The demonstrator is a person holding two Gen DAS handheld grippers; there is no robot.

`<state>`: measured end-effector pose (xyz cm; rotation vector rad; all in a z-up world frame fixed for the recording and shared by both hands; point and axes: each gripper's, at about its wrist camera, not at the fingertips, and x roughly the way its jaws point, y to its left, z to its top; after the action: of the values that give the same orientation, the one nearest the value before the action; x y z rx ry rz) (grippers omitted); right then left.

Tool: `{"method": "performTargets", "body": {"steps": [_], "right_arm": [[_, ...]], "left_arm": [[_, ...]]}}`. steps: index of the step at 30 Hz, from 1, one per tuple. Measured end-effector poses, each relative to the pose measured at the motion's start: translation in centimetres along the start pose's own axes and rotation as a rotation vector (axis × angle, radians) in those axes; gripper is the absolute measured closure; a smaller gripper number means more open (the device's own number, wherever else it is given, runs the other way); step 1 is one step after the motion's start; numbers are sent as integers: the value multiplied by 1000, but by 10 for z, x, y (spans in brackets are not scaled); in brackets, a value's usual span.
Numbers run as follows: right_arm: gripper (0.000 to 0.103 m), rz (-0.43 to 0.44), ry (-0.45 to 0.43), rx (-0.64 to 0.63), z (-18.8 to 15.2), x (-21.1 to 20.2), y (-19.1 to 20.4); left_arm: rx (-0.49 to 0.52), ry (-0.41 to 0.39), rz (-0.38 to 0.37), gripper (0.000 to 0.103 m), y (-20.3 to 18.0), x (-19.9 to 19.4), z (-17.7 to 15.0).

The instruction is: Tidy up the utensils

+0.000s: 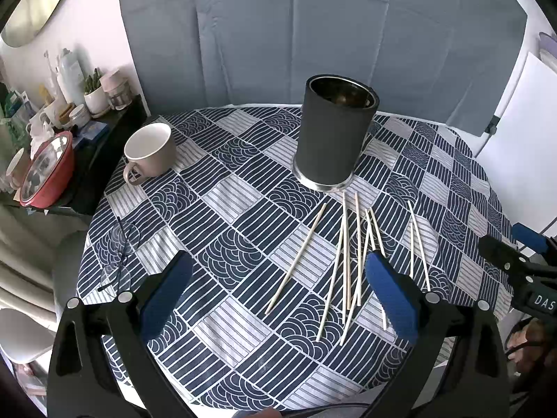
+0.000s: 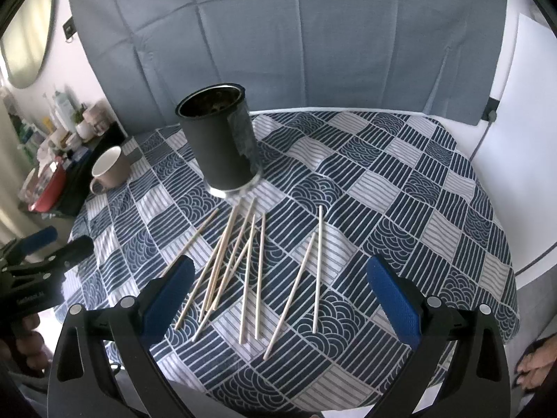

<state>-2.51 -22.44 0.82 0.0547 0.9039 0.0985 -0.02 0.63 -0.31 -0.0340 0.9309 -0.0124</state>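
Observation:
Several pale wooden chopsticks (image 1: 344,261) lie scattered on the patterned tablecloth (image 1: 222,230), in front of a dark upright cylinder holder (image 1: 334,136) with a metal rim. In the right wrist view the chopsticks (image 2: 257,275) lie below the holder (image 2: 222,142). My left gripper (image 1: 278,275) is open and empty, hovering above the cloth, its right finger over the chopstick pile. My right gripper (image 2: 280,278) is open and empty above the chopsticks. The right gripper also shows at the right edge of the left wrist view (image 1: 508,244); the left gripper shows at the left edge of the right wrist view (image 2: 59,244).
A beige mug (image 1: 149,151) stands at the table's left. Folded glasses (image 1: 118,254) lie near the left edge. A side shelf (image 1: 52,132) with a red bowl, jars and a plant stands beyond. A grey cloth backdrop (image 1: 313,35) hangs behind the round table.

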Motion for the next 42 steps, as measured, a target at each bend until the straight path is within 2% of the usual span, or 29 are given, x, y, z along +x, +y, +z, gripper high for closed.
{"method": "performTargets", "body": {"steps": [42], "right_arm": [[8,-2,19,0,3,10,0]], "left_arm": [[-13,25,5,6,0,13,6]]}}
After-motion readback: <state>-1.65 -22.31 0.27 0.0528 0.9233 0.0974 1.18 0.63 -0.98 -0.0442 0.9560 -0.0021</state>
